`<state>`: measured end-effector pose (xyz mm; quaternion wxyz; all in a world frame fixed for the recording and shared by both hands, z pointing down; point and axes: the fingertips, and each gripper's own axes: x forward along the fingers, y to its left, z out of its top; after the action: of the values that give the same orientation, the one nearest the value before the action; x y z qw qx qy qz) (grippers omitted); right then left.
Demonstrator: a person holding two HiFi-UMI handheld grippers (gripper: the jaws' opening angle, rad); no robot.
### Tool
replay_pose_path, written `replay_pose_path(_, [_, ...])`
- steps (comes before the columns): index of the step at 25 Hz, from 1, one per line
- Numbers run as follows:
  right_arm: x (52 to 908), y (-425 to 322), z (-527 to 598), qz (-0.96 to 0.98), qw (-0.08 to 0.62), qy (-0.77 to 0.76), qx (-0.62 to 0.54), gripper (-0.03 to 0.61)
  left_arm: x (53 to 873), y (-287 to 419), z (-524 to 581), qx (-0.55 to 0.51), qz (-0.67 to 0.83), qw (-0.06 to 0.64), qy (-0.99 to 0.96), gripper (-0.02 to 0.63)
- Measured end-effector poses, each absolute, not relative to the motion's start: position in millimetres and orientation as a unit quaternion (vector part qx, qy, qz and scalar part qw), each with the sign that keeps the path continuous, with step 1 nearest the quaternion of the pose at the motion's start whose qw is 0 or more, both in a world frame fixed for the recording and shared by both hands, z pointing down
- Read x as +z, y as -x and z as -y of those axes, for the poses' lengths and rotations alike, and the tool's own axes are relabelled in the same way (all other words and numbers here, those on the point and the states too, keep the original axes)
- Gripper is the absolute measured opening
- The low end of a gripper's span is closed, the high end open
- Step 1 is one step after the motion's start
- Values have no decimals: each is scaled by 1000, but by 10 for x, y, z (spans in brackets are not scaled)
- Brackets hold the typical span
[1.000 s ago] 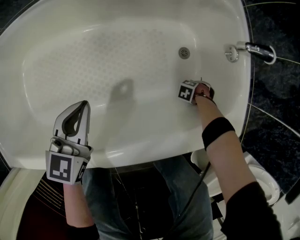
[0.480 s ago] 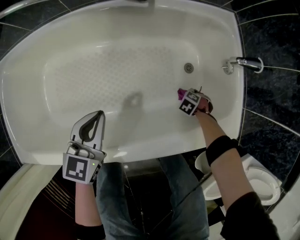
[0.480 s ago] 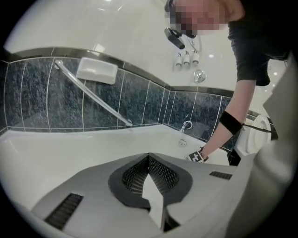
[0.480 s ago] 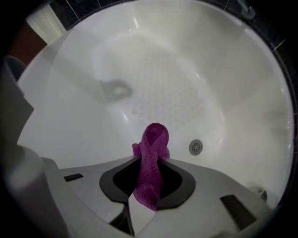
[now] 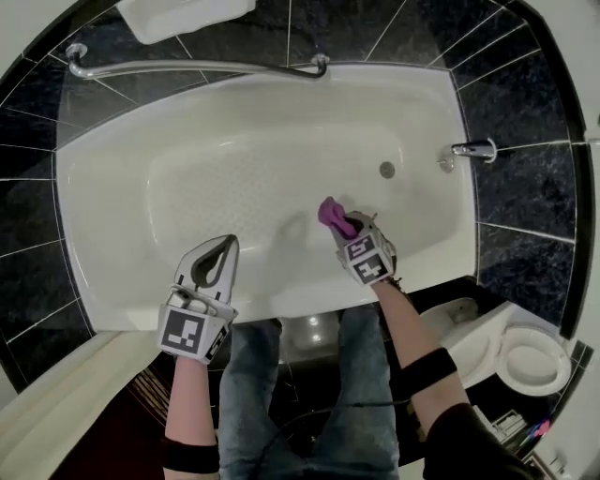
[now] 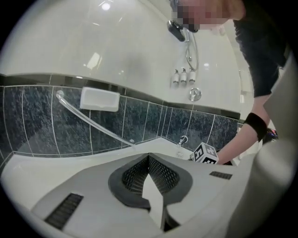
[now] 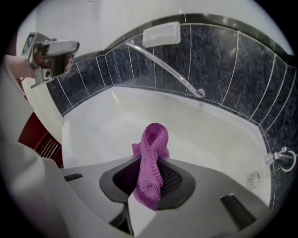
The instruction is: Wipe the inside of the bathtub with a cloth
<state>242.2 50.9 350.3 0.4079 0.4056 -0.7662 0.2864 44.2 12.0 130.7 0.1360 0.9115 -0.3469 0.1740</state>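
Note:
The white bathtub [image 5: 112, 187] fills the middle of the head view. A purple knitted cloth [image 5: 330, 214] sticks out of my right gripper [image 5: 344, 228], which is shut on it above the tub's near right side. In the right gripper view the cloth [image 7: 152, 144] hangs folded between the jaws, which have just been opening slightly while still pinching it. My left gripper [image 5: 228, 243] hovers over the tub's near rim, shut and holding nothing. In the left gripper view its tips [image 6: 149, 159] meet, pointing at the far wall.
A drain [image 5: 387, 170] and a chrome faucet [image 5: 471, 149] sit at the tub's right end. A grab bar [image 5: 187, 67] runs along the dark tiled back wall under a white shelf [image 5: 192, 14]. A toilet [image 5: 527, 361] stands at the lower right. The person's legs are against the tub front.
Both grippers have risen away from the tub. The right one lifted off the tub floor near the drain, moved left and turned, bringing the purple cloth into sight.

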Motion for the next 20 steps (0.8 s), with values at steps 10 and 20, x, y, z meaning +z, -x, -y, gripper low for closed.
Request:
replay_pose_path(10, [2865, -2275, -525, 786, 288, -464, 289, 110, 1046, -32, 10, 143, 432, 145, -878, -3])
replay_pose_path(20, [2563, -2682, -250, 812, 246, -455, 270, 110, 1112, -54, -195, 156, 502, 150, -837, -3])
